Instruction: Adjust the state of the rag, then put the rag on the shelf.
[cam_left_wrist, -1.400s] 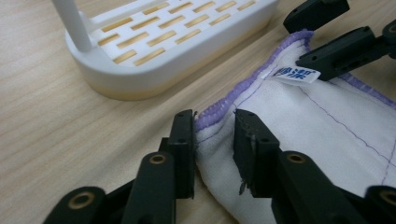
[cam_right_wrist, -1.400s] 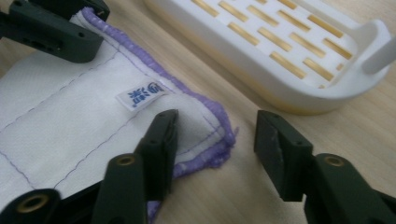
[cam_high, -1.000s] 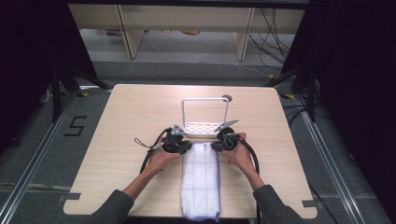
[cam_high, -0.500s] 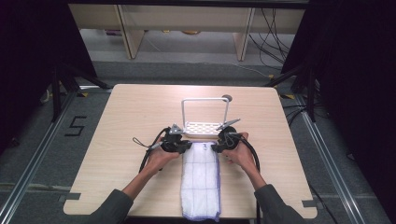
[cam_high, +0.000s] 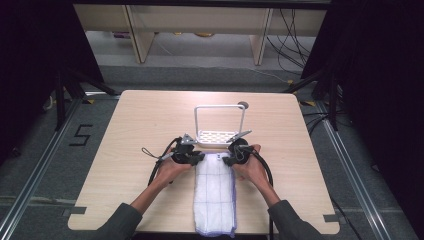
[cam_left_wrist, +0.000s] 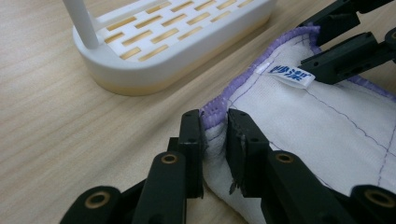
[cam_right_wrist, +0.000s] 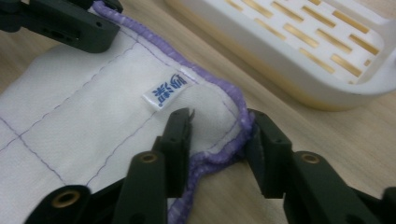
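We see white cloth (cam_high: 214, 195) flat at lower centre of counter (cam_high: 125, 135), far edge just below white rack (cam_high: 218, 136). Left gripper (cam_left_wrist: 215, 135): jaws clamped on cloth's left far corner, just been widening slightly. Right gripper (cam_right_wrist: 219, 128): jaws straddle right far corner, just been closing; seemingly pinching hem, contact unclear.

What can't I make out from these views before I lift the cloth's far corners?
- Cloth: near end cut off by the bottom edge of the high view.
- Label: print too small to read in both gripper views.
- Left gripper: its pads' contact on the corner is hidden by the bunched hem.
- Right gripper: cloth's underside hidden, so grip depth unclear.
- Rack: far end cut off in both gripper views.
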